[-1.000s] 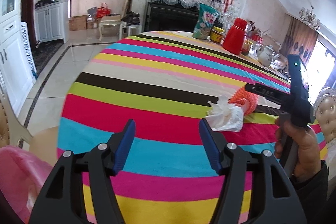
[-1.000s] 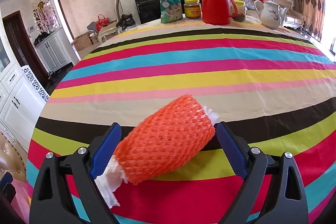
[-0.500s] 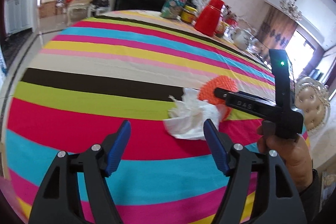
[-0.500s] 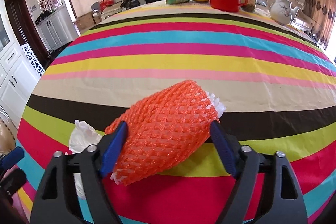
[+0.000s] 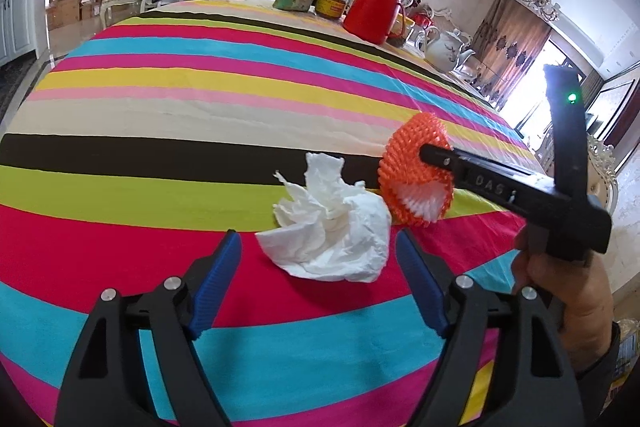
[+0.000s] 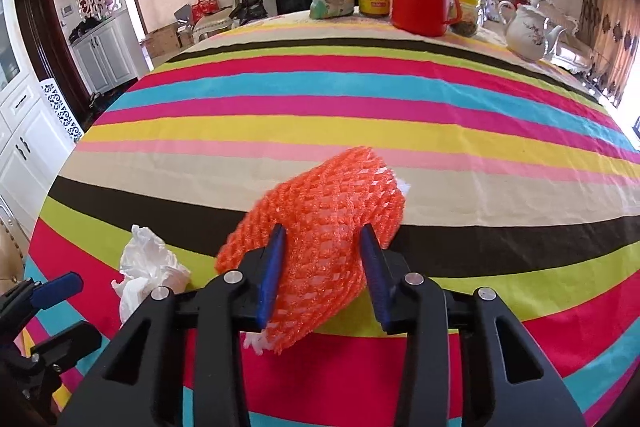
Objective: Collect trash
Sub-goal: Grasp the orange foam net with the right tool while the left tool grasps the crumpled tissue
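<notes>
Two pieces of trash lie on the striped tablecloth (image 5: 192, 115). Orange foam net (image 6: 320, 227): clamped and visibly squashed between the pads of the right gripper (image 6: 324, 267); being soft, it may slip out on lifting. Crumpled tissue (image 5: 332, 223): touching the net, just ahead of the left gripper (image 5: 318, 287), whose jaws are opening with nothing between them; a shallow approach may merely push it.
</notes>
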Tool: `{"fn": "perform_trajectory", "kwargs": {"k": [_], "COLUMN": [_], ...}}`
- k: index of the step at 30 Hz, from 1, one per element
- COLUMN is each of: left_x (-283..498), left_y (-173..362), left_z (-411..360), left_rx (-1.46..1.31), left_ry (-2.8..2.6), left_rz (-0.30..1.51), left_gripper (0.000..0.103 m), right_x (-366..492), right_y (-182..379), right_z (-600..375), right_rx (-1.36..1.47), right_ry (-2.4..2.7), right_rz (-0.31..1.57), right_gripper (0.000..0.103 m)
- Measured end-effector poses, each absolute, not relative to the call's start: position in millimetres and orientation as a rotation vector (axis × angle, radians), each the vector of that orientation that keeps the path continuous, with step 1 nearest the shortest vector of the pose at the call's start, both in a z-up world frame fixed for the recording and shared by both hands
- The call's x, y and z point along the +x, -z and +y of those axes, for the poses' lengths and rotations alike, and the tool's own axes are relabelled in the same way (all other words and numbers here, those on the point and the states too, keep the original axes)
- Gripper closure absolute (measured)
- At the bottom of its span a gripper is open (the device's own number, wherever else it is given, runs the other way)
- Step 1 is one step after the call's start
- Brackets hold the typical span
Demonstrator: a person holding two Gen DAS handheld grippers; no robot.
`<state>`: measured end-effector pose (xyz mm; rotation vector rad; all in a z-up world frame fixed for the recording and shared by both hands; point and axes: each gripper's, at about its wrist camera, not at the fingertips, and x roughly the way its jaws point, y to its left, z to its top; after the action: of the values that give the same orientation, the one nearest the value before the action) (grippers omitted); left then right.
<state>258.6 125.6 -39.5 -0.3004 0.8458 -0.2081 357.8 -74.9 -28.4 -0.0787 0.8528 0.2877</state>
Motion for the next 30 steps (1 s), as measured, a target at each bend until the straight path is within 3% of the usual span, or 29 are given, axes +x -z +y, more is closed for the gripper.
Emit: {"fn": "perform_trajectory", "kwargs": {"k": [14,19,23,30], "left_x": [284,290,294,296], "left_y": [54,57,59,65], "left_z": [110,109,108,107], "left_rx": [-0.298,-0.284,-0.273,-0.264], "left_ry": [0.211,0.206,0.203,0.211], "left_rz": [0.893,0.901,0.912,0.928], "left_gripper": [0.027,0.044,0.047,0.073], "right_x": [355,355,355,354], "right_y": [23,23,23,22], "right_z": [-80,-82,-81,-81], "right_rx": [-0.11,-0.103,-0.104,-0.1], "right_ry": [-0.329,-0.334,-0.336,-0.347], "right_rz": [0.863,0.866,0.866,0.862], "right_gripper": [0.066,0.066,0.066,0.066]}}
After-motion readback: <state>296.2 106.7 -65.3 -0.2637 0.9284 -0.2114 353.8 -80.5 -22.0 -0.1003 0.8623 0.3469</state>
